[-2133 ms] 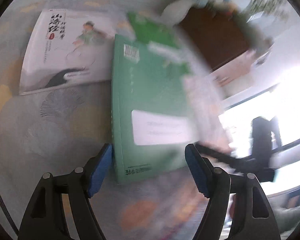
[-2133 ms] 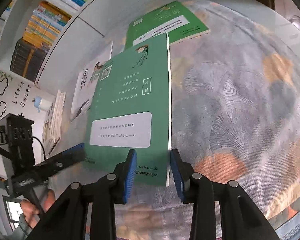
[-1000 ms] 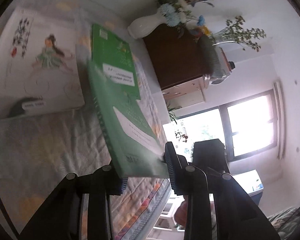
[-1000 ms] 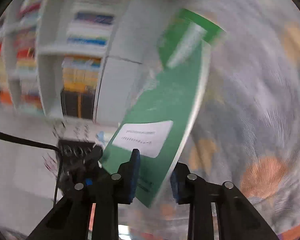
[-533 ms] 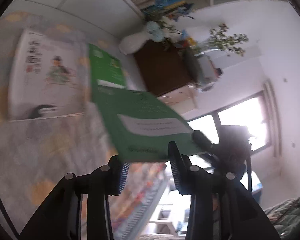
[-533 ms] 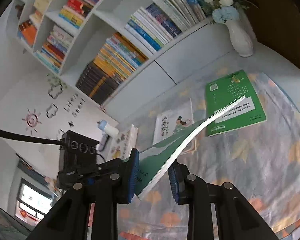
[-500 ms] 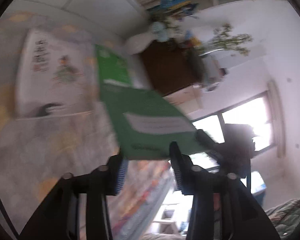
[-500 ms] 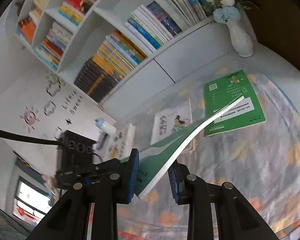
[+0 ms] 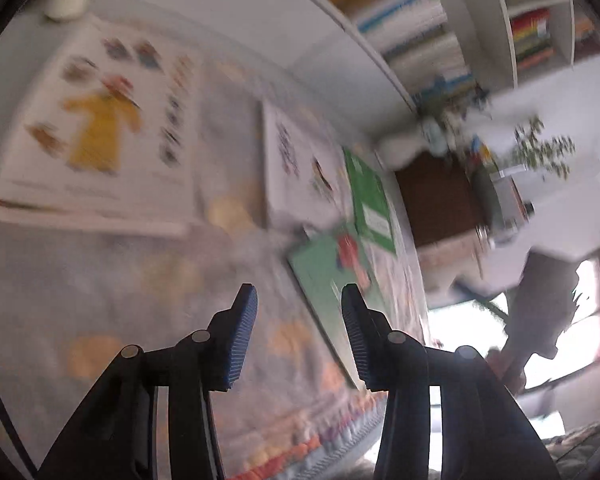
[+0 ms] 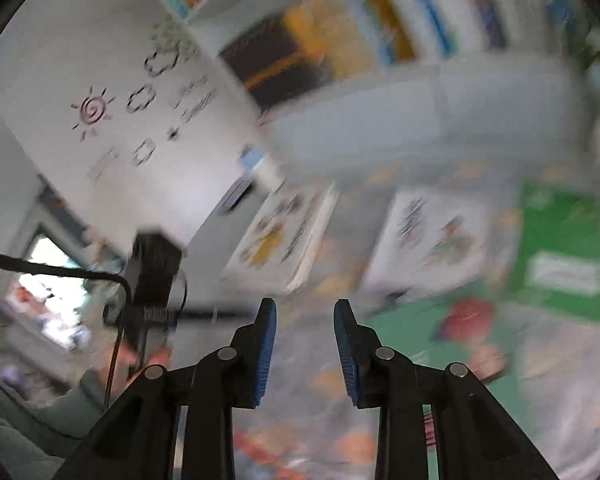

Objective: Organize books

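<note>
The left hand-held gripper [image 9: 296, 336] stands spread over the patterned tabletop [image 9: 100, 280], with nothing between its blue pads [image 9: 240, 340]; its jaws have just been opening, and the teal-green book [image 9: 324, 276] that they held lies now flat on the cloth, just beyond the right pad, at about one o'clock. In the right wrist view, the right hand-held gripper [image 10: 305, 344] also has its jaws apart, with only blurred cloth between them, and it pinches nothing. The teal-green book [image 10: 412, 332] shows there at about three o'clock from its tips, with a red patch on the cover.

Farther on the tabletop, in the left wrist view, a dark green book [image 9: 370, 204] lies at one o'clock, just past the teal-green one. A white picture book [image 9: 300, 172] lies at twelve o'clock, and a large white book with a yellow figure [image 9: 96, 140] lies at ten o'clock. Behind them stands the white bookshelf [image 9: 440, 20], full of books. Both views are blurred.
</note>
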`<action>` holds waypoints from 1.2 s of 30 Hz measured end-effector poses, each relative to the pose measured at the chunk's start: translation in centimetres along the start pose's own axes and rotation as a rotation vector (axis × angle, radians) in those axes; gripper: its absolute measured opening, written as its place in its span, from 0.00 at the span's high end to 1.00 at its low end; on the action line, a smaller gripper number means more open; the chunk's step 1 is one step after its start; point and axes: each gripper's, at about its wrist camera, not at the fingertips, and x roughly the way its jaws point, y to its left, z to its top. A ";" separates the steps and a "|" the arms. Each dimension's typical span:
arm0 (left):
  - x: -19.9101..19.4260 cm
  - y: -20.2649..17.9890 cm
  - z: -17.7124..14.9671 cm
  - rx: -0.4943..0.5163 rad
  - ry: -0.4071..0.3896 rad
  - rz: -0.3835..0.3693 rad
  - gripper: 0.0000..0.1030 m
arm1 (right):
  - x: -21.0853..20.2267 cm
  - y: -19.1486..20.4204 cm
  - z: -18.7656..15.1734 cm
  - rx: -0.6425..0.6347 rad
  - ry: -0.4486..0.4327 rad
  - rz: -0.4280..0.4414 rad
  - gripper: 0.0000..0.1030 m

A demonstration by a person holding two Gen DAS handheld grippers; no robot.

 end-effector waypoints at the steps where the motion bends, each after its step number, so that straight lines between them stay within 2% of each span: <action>1: -0.6 0.1 0.0 0.011 -0.015 0.026 0.60 | 1.1 0.0 -0.6 0.013 0.035 0.016 0.73; 4: 0.1 0.0 -0.3 0.022 0.011 0.033 0.60 | 2.3 -2.2 -3.1 0.097 0.072 -0.004 0.73; 6: 1.7 -0.4 -0.4 0.038 0.048 0.048 0.60 | 2.1 -5.1 -5.2 0.210 0.082 -0.028 0.73; 8: 4.0 -1.4 -0.5 0.077 0.095 0.088 0.60 | 2.0 -8.0 -7.8 0.302 0.112 -0.097 0.72; 10: 7.2 -2.4 -0.4 0.113 0.146 0.101 0.60 | 2.2 -9.1 -9.8 0.340 0.142 -0.128 0.72; 15: 14.9 -5.1 1.8 0.153 0.220 0.127 0.60 | 5.3 -7.9 -12.8 0.373 0.186 -0.101 0.73; 17: 16.4 -5.9 2.5 0.168 0.236 0.117 0.60 | 7.1 -7.2 -13.7 0.368 0.206 -0.127 0.73; 19: 17.7 -7.2 2.9 0.200 0.263 0.115 0.60 | 8.5 -6.7 -14.6 0.375 0.214 -0.192 0.75; 22: 18.7 -9.1 3.0 0.280 0.304 0.110 0.60 | 7.5 -6.3 -15.2 0.382 0.171 -0.292 0.81; 25: 19.7 -10.7 2.9 0.337 0.345 0.110 0.60 | 5.0 -7.3 -16.2 0.430 0.115 -0.466 0.83; 27: 20.8 -12.1 3.0 0.391 0.366 0.117 0.60 | 2.4 -8.9 -16.8 0.494 0.057 -0.611 0.82; 29: 22.0 -13.4 3.2 0.432 0.383 0.116 0.59 | -0.8 -11.9 -17.5 0.605 -0.021 -0.712 0.81; 32: 24.6 -15.4 4.1 0.506 0.391 0.140 0.59 | -4.1 -15.6 -17.6 0.712 -0.096 -0.726 0.79; 34: 26.2 -16.1 5.1 0.537 0.379 0.163 0.59 | -5.4 -16.6 -17.4 0.740 -0.118 -0.661 0.74; 36: 28.2 -16.8 6.2 0.583 0.356 0.204 0.59 | -5.7 -16.2 -17.3 0.729 -0.127 -0.607 0.63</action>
